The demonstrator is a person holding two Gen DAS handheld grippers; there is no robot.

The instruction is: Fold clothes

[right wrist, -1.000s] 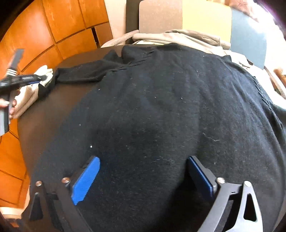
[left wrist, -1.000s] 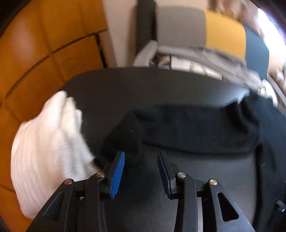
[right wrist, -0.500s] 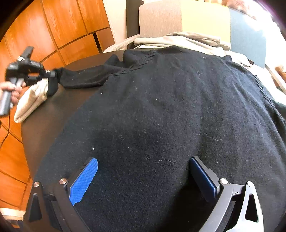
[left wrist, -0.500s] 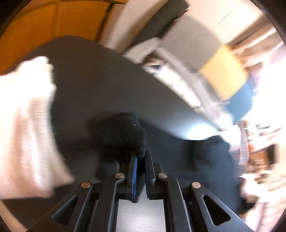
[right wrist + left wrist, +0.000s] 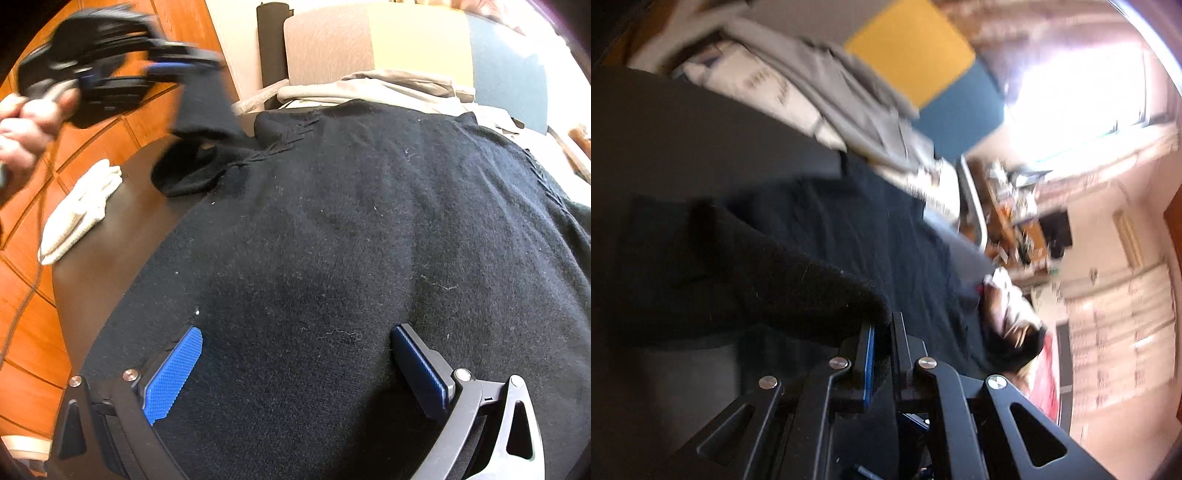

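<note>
A black knit sweater (image 5: 351, 229) lies spread over the dark table (image 5: 110, 251). Its left sleeve (image 5: 203, 103) rises off the table, pinched at the cuff by my left gripper (image 5: 192, 62), which a hand holds up at the far left. In the left wrist view that gripper (image 5: 882, 332) is shut on the sleeve cuff (image 5: 798, 284), and the sweater body (image 5: 871, 221) stretches away behind. My right gripper (image 5: 295, 358) stands open low over the sweater's near part, blue pads wide apart with flat fabric between them.
A folded white cloth (image 5: 79, 210) lies at the table's left edge. Light grey clothes (image 5: 388, 88) are heaped on a seat with grey, yellow and blue cushions (image 5: 421, 40) behind the table. Orange wood panelling (image 5: 33, 332) runs along the left.
My left gripper closed on the sleeve cuff, then lifted it off the table and swung it toward the sweater body. The right gripper stayed where it was, open.
</note>
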